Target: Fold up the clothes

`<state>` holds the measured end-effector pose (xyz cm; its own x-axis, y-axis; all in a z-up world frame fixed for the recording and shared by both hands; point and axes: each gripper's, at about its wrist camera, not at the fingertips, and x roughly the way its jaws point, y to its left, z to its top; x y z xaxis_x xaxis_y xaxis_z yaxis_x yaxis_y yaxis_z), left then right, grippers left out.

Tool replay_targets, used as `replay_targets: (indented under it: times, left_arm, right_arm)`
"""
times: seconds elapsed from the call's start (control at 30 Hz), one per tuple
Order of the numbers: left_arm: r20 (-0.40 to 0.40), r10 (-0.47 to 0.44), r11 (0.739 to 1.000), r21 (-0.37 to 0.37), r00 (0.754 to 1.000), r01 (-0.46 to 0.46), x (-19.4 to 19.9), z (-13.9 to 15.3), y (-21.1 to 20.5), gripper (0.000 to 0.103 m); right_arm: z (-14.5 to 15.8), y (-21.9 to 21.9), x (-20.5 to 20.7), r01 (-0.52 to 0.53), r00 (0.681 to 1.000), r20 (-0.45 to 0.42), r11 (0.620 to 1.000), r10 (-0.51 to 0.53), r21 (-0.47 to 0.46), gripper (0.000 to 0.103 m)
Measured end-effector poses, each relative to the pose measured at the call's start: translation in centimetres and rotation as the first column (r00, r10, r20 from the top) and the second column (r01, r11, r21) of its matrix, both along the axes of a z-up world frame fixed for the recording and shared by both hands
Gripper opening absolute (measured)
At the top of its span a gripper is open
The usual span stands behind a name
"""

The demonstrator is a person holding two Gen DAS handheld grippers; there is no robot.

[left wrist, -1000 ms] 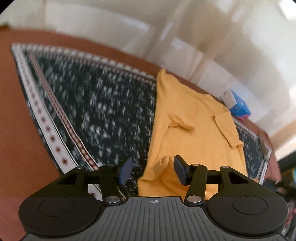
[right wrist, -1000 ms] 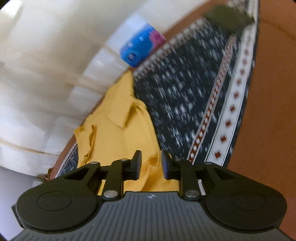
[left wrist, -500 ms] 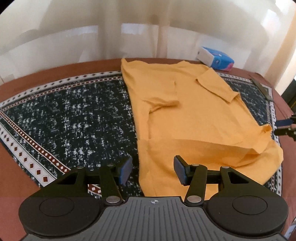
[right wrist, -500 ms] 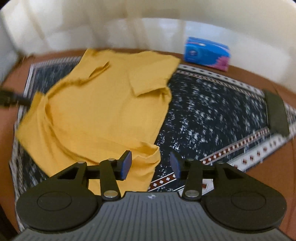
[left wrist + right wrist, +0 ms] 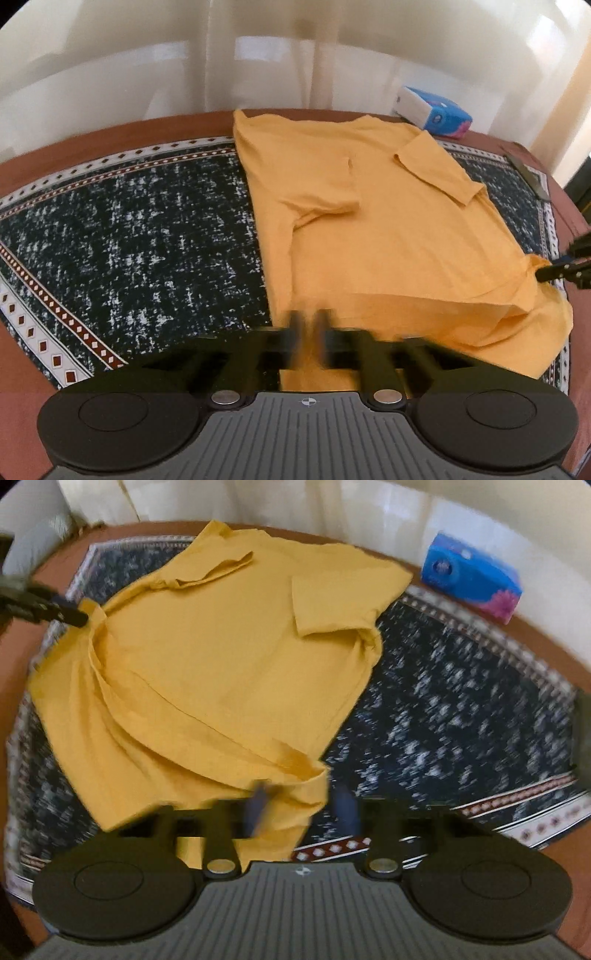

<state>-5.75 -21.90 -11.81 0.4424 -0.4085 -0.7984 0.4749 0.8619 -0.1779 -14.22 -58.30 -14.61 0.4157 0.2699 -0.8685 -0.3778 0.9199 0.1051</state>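
Note:
A yellow short-sleeved shirt [image 5: 388, 229] [image 5: 221, 646] lies on the patterned cloth, its near hem doubled over. My left gripper [image 5: 310, 332] is at the hem's left part. Its blurred fingers are closing, almost together, with a strip of yellow fabric pinched between them. In the right wrist view the left gripper [image 5: 70, 614] meets the shirt's far corner. My right gripper [image 5: 303, 805] is closing at the hem's right corner. Its blurred fingers still stand apart, with the corner between them. The right gripper [image 5: 554, 269] also shows at the shirt's right corner in the left wrist view.
A dark speckled cloth with a white and red border [image 5: 129, 258] [image 5: 461, 720] covers a brown table [image 5: 22, 413]. A blue tissue pack [image 5: 439, 118] [image 5: 472, 576] lies at the back by pale curtains. A dark flat object [image 5: 532, 177] rests at the far right.
Both views have rolled level and the grippers have come down to the near hem. The left fingers have gone from wide apart to nearly together on the fabric. The right fingers have blurred.

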Motion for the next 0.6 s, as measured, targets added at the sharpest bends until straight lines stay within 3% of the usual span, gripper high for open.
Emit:
replay_targets:
  times: [0.1, 0.23, 0.4, 0.47, 0.5, 0.6]
  left_arm:
    - [0.031, 0.047, 0.998, -0.035, 0.998, -0.045, -0.2, 1.1, 0.7, 0.000]
    - [0.038, 0.103, 0.994, -0.047, 0.994, -0.102, 0.7, 1.2, 1.2, 0.000]
    - [0.012, 0.153, 0.988, -0.032, 0.988, -0.152, 2.0, -0.3, 1.2, 0.000]
    - [0.005, 0.161, 0.987, -0.027, 0.987, -0.161, 2.3, -0.9, 1.2, 0.009]
    - [0.010, 0.177, 0.984, -0.025, 0.984, -0.177, 2.4, -1.0, 1.2, 0.026]
    - [0.031, 0.231, 0.972, -0.044, 0.972, -0.230, 2.2, -0.4, 2.0, 0.030]
  right_arm:
    - [0.8, -1.2, -0.1, 0.075, 0.997, 0.004, 0.991, -0.076, 0.107, 0.005]
    - [1.6, -3.3, -0.1, 0.197, 0.979, 0.006, 0.951, -0.204, 0.238, 0.005]
    - [0.5, -3.3, 1.5, 0.270, 0.962, -0.029, 0.939, -0.270, 0.213, 0.006]
    - [-0.5, -3.0, 2.2, 0.294, 0.956, -0.069, 0.939, -0.286, 0.180, 0.006]
    - [-0.9, -2.9, 2.5, 0.306, 0.952, -0.082, 0.937, -0.296, 0.168, 0.009]
    - [-0.9, -3.0, 2.4, 0.346, 0.938, -0.068, 0.925, -0.339, 0.154, 0.021]
